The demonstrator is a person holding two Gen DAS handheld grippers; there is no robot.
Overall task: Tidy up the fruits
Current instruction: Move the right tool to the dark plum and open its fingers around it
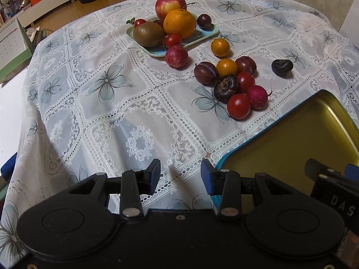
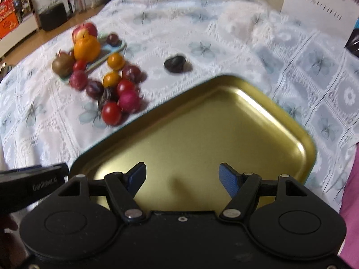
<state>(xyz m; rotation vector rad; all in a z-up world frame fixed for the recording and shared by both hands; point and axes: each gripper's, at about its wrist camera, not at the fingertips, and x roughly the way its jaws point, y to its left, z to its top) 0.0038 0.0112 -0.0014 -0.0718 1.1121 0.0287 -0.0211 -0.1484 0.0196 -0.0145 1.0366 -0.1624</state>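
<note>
Fruits (image 1: 231, 85) clustered loose on the lace tablecloth (image 1: 107, 116), more on the green plate (image 1: 157, 50) (apple, orange, kiwi). Gold tray (image 2: 202, 134) sits empty beneath the right gripper (image 2: 182, 177); left gripper (image 1: 180, 174) beside it, both released, grasping nothing.

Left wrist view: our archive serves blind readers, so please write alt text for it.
An open, empty black two-finger left gripper hovers over a white lace tablecloth. Beyond it lie loose small red, purple and orange fruits and a pale green tray with an apple, orange and kiwi. An empty gold metal tray sits at right.
</note>
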